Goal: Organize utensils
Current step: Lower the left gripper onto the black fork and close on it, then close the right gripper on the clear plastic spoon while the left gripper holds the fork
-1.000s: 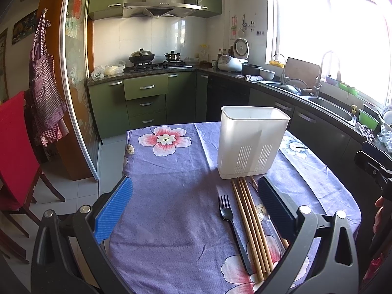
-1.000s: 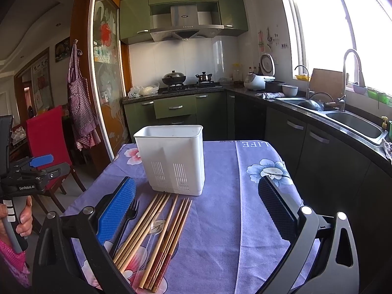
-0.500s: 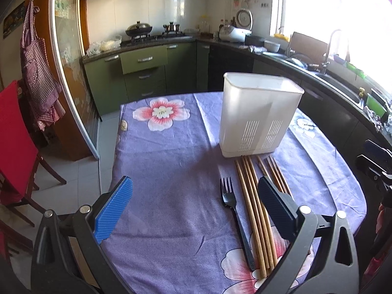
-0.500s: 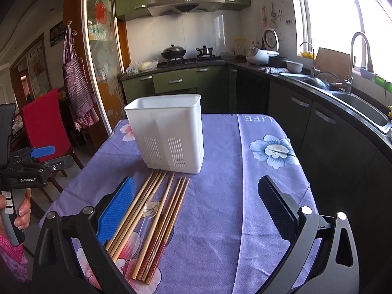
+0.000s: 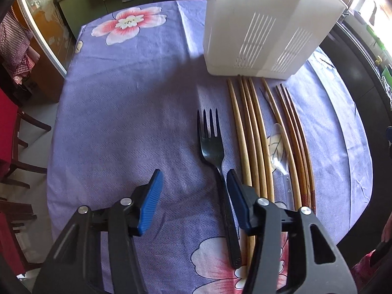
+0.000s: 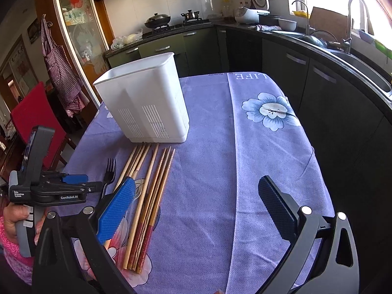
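Left gripper (image 5: 193,186): it is pointing steeply down at the tablecloth (image 5: 127,112), its jaws half spread and just now closing in, with nothing pinched yet.
Fork (image 5: 213,152): the black fork is lying flat, its handle running along the inner face of the right-hand blue pad (image 5: 236,198) (whether pad and handle are touching cannot be told), its tines pointing away beyond the fingertips.
Left pad (image 5: 149,203): it is hanging over bare purple cloth, well apart from the fork.
Chopsticks (image 5: 254,147): a row of wooden pairs is lying just outside the right-hand jaw, beside the fork, their far tips almost reaching the holder.
Clear spoon (image 5: 279,152): it is lying among the chopsticks (see-through, so its outline is faint).
Utensil holder (image 5: 264,27): the white slotted box is standing upright ahead of the jaws, past the tines.
Right gripper (image 6: 196,208): its jaws are standing wide apart, holding nothing, with plain cloth between them.
Right view: the chopsticks (image 6: 149,196) are lying at the left-hand blue pad (image 6: 115,210), partly behind it; the holder (image 6: 147,103) is standing ahead and to the left.
Person's hand (image 6: 14,220): it is gripping the left tool's handle, beside a pink sleeve (image 6: 14,257).
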Demonstrator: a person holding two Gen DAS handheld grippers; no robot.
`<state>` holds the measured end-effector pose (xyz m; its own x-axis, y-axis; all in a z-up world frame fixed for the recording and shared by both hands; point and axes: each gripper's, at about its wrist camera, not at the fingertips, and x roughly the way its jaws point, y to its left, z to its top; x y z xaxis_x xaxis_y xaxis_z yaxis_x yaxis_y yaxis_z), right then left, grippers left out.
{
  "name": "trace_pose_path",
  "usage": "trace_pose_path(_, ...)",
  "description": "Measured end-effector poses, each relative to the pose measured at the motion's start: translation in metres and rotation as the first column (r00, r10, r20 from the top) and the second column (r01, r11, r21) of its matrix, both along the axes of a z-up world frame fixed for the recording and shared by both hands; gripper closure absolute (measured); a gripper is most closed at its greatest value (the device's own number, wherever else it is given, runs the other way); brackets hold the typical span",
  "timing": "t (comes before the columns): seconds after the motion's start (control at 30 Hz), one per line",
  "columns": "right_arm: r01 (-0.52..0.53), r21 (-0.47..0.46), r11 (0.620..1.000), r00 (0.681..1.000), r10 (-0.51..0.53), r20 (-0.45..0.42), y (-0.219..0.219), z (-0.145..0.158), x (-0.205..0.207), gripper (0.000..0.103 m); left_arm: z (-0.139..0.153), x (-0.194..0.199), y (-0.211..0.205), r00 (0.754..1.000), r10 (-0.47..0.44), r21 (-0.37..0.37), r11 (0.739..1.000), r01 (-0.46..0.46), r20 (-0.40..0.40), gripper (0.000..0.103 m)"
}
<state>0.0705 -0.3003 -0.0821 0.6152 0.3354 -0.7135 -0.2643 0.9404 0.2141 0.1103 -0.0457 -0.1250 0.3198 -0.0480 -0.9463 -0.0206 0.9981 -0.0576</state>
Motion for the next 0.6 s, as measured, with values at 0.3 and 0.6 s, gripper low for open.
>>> trace_pose_path(0.3, -0.043, -0.002, 0.999, 0.999, 0.043, 0.007, 0.001, 0.005, -0.006, 0.004, -0.006, -0.003, -0.011, 0.999, 0.041, 0.030, 0.999, -0.040, -0.014, 0.056)
trace_pose_path(0.6, -0.077, -0.019, 0.997, 0.997, 0.076, -0.022, 0.005, 0.008, -0.005, 0.004, -0.003, -0.008, -0.028, 1.000, 0.022, 0.026, 0.999, -0.021, -0.017, 0.094)
